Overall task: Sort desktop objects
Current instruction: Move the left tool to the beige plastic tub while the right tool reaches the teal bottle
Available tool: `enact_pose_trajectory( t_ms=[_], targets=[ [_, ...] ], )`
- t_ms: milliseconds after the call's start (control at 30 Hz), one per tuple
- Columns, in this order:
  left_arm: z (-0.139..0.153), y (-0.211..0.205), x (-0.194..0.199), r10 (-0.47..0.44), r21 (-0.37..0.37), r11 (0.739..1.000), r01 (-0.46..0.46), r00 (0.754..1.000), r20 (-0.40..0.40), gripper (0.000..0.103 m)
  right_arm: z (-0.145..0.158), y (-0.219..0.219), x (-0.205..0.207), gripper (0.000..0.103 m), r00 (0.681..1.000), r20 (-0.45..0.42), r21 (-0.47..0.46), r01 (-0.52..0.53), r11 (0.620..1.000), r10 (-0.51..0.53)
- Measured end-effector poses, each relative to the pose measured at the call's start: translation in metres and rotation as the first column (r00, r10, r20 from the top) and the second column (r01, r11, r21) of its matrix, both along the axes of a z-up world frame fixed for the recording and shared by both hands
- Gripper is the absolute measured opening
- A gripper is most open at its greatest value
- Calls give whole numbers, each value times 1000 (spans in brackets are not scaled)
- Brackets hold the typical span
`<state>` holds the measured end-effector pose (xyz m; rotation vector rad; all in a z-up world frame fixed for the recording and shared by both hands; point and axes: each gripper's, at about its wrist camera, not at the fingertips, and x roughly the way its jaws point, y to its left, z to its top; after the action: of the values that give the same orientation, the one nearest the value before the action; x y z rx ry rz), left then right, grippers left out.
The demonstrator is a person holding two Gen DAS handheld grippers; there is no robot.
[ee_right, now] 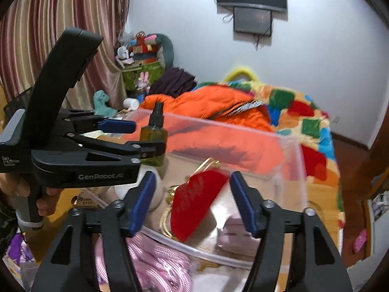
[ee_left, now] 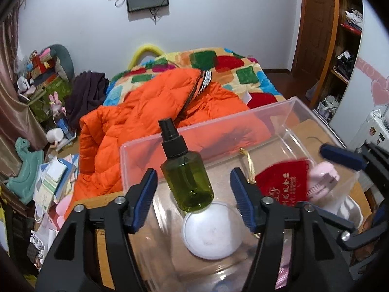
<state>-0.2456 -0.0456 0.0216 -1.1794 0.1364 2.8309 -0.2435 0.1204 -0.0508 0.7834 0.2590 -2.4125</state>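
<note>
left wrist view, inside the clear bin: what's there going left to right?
Green spray bottle → white round lid → gold cord → red pouch → pink comb, all within the clear plastic bin.

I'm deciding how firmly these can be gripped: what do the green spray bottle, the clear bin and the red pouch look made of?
Green spray bottle: glossy translucent plastic, or possibly glass, with a black plastic pump.
Clear bin: transparent rigid plastic; the jacket shows through its wall.
Red pouch: soft matte fabric, seemingly velvety, with gold printing.
</note>
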Motion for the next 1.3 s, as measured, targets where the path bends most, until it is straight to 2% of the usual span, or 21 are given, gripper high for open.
enact_pose_trajectory(
  t_ms=[33,167,367,500,700,867,1133,1300],
  targets=[
    [6,2,6,6,-14,1000,-6,1000,-25,73,3,2,4,75,1000,-20,4,13,1000,-13],
    [24,6,26,13,-43,999,-17,995,-98,81,19,16,20,81,994,-92,-16,52,999,-53],
    [41,8,59,40,-42,998,-48,985,-170,97,31,32,36,84,992,-94,-55,83,995,-88],
    [46,7,82,51,-35,998,-59,980,-194,99,34,46,49,85,989,-90,-80,112,990,-119],
    [39,6,111,74,-23,997,-80,977,-199,99,29,66,70,88,980,-89,-100,166,981,-175],
    [17,10,131,77,9,997,-77,985,-156,100,17,78,85,91,972,-78,-106,212,972,-220],
    [-20,26,154,61,52,997,-58,995,-74,100,-10,84,108,91,982,-24,-83,186,979,-189],
    [-35,36,167,48,61,997,-45,997,-53,100,-28,81,115,91,988,18,-77,153,985,-152]
  ],
)
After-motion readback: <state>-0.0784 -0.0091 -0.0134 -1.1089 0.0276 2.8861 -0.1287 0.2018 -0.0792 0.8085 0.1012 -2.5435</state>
